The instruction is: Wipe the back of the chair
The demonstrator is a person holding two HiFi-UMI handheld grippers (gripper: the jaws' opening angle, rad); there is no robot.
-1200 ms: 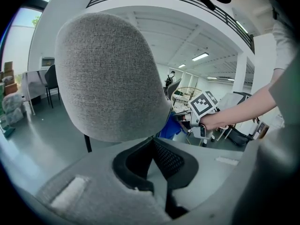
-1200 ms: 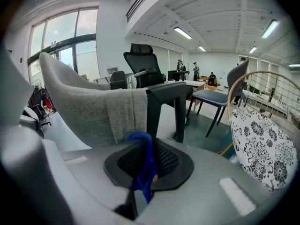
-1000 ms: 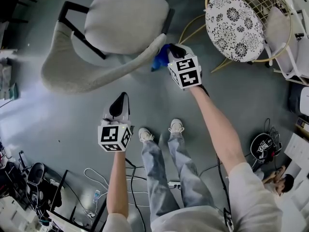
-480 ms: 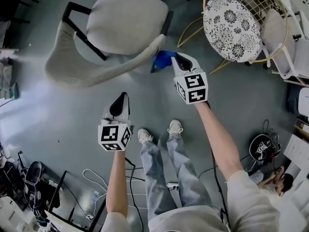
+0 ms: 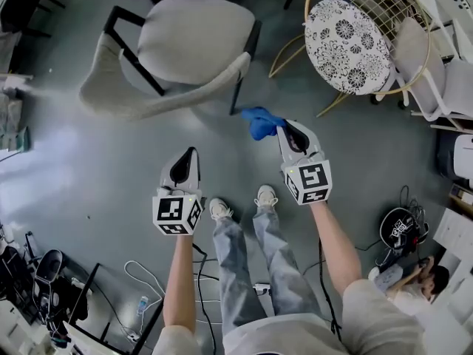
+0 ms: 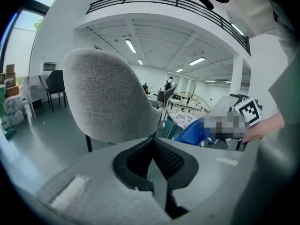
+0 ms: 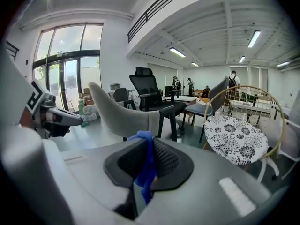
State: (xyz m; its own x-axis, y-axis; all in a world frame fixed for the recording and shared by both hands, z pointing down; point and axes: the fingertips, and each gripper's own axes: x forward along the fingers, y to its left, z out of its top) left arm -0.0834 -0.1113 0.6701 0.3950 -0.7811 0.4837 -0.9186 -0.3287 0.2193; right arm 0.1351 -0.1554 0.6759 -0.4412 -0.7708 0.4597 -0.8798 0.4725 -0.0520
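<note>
head view looks down on the grey fabric shell chair on black legs [image 5: 185,46], which stands on the grey floor [image 5: 89,191] ahead of both grippers. its curved back is the near edge, with the long axis running from lower left up to the right and the seat facing away from the person. this view alone shows the gap: the crumpled blue cloth [image 5: 260,122] hangs at the tip of the right gripper [image 5: 284,126], near the back's right end but clear of it. right gripper view shows what the overhead angle cannot: the tongs [image 7: 149,146] pinch the cloth [image 7: 147,165], a strip of it standing up between them, the chair [image 7: 124,114] beyond and a round floral-patterned seat in a gold wire frame [image 7: 234,137] to the right. left gripper view shows the left gripper [image 6: 152,146] with tongs pressed together on nothing, the chair's back [image 6: 112,97] upright before it.
</note>
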